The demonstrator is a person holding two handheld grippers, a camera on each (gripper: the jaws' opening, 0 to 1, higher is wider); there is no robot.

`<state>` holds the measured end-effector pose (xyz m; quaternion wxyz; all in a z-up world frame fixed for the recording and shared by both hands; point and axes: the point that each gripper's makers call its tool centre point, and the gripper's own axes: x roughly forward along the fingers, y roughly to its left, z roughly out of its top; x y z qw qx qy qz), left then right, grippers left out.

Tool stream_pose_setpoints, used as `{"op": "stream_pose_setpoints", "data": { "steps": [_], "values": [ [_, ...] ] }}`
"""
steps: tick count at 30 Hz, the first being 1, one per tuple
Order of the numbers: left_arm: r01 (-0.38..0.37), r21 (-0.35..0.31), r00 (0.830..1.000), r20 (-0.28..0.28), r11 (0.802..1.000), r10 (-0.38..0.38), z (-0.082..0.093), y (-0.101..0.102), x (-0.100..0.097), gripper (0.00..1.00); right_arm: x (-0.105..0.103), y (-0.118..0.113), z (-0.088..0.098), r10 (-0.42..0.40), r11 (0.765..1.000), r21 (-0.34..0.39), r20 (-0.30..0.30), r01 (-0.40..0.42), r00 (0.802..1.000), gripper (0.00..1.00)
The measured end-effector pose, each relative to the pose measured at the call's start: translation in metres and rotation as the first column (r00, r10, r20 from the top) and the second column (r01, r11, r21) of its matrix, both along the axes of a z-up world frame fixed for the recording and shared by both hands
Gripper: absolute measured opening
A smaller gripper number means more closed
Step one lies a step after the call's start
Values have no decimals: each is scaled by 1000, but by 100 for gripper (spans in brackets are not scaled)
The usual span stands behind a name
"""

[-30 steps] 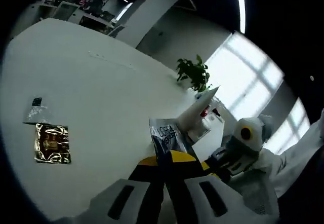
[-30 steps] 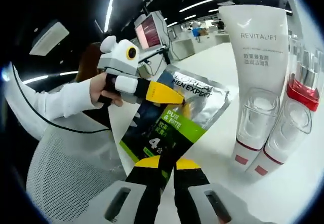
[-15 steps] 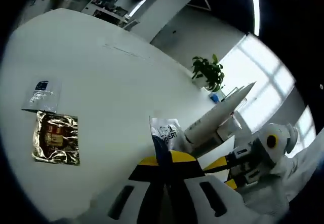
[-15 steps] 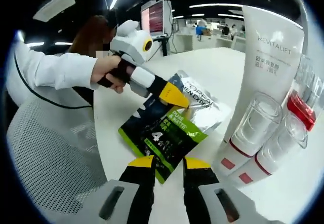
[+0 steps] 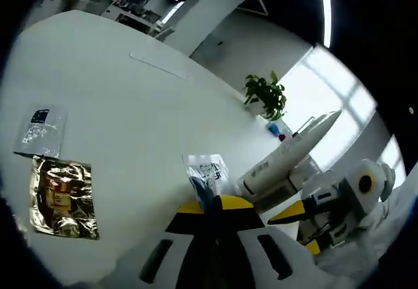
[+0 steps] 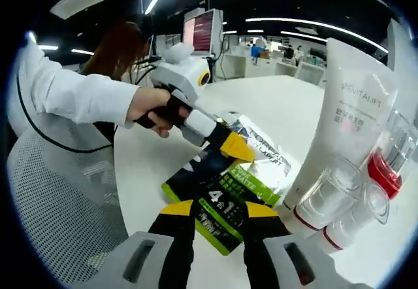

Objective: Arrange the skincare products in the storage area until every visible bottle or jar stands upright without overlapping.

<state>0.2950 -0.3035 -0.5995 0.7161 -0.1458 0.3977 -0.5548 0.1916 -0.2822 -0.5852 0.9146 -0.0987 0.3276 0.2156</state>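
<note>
My left tongs (image 6: 236,146) pinch the sachet (image 6: 225,191), right tongs (image 6: 219,212) wide; a careless swing could topple the tube (image 6: 339,132).

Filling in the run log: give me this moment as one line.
left hand-held gripper: shut on sachet | right hand-held gripper: open, astride sachet | white tube: upright | gold packet: flat on table

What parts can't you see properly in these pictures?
- Green and black sachet: its near end in the right gripper view is covered by the right gripper.
- White tube: the right gripper view cuts off its top.
- Gold packet and silver packet: print too small in the left gripper view.
</note>
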Motion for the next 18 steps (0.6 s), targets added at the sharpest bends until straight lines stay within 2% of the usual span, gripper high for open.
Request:
{"op": "stream_pose_setpoints", "data": {
  "steps": [2,4,6,10,13,16,18],
  "values": [
    [23,12,1000,21,1000,-23,-2,-1,-2,0,1,2,-5,13,1000,-23,-3,-13,1000,23],
    [29,12,999,26,999,-30,-1,-5,-10,0,2,1,-9,5,1000,-29,-13,-5,1000,30],
    [38,22,998,44,999,-39,-2,-4,-11,0,4,-1,-12,-9,999,-33,-16,9,1000,42],
    [52,28,994,90,998,-54,-1,-6,-14,0,5,3,-18,-26,1000,-7,-40,25,999,50],
    [53,32,991,124,998,-57,-1,-6,-13,0,6,6,-24,-22,1000,-19,-38,22,999,59],
    [43,45,983,179,998,-50,-2,-6,-12,1,7,5,-23,-33,999,-26,-27,32,999,62],
    [43,51,977,205,998,-53,-2,-6,-9,1,7,9,-20,-38,999,19,-23,39,999,59]
  ]
}}
